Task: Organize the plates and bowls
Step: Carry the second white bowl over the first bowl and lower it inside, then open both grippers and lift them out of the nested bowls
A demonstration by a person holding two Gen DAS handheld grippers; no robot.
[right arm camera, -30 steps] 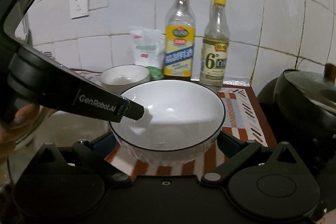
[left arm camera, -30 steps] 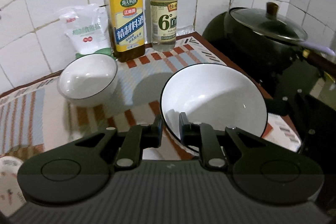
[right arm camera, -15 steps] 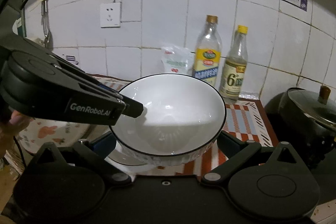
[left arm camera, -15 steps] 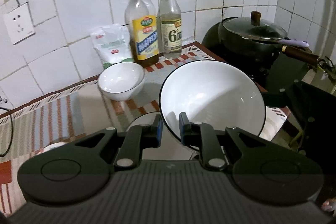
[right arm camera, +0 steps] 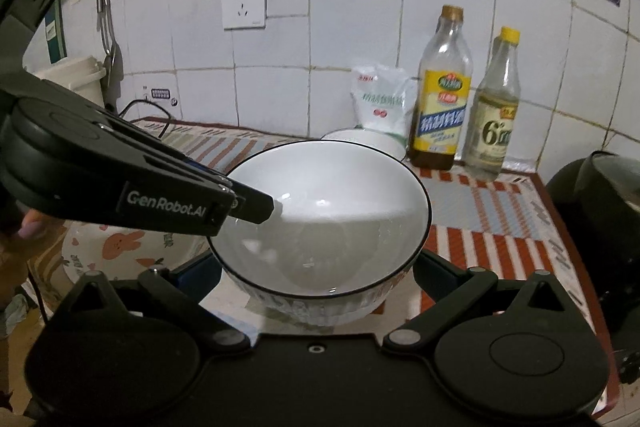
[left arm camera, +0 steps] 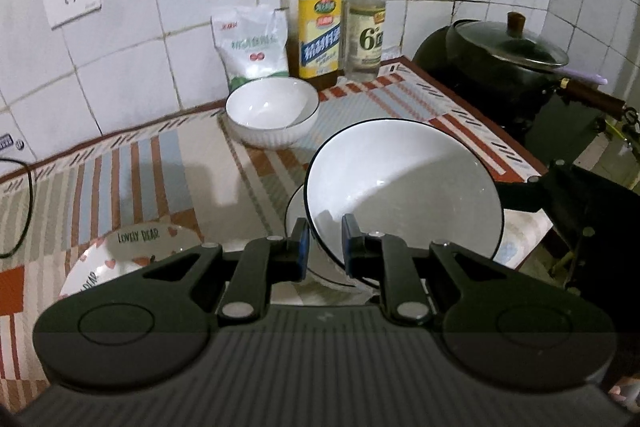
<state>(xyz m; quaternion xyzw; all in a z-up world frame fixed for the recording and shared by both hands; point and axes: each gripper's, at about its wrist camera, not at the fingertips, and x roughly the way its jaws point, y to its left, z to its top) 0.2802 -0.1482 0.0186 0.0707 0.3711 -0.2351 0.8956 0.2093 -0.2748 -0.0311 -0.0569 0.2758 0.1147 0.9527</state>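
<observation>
A large white bowl with a black rim (left arm camera: pixel 404 187) (right arm camera: pixel 320 219) is held above the striped table mat. My left gripper (left arm camera: pixel 324 247) is shut on its rim, one finger inside and one outside; it shows from the side in the right wrist view (right arm camera: pixel 256 205). My right gripper (right arm camera: pixel 316 275) spans the bowl's outer wall, with the pads at its two sides. A white dish (left arm camera: pixel 296 215) lies on the mat under the bowl. A smaller white bowl (left arm camera: pixel 272 111) stands near the wall. A patterned plate (left arm camera: pixel 132 255) (right arm camera: pixel 120 251) lies at the left.
Two bottles (left arm camera: pixel 320 11) (left arm camera: pixel 364 15) and a white bag (left arm camera: pixel 252 43) stand against the tiled wall. A black wok with a glass lid (left arm camera: pixel 508 55) sits to the right. A wall socket (right arm camera: pixel 244 3) and cable hang at the back left.
Both grippers have pulled back and up from the wall with the large bowl. The patterned plate and the dish under the bowl have come into view.
</observation>
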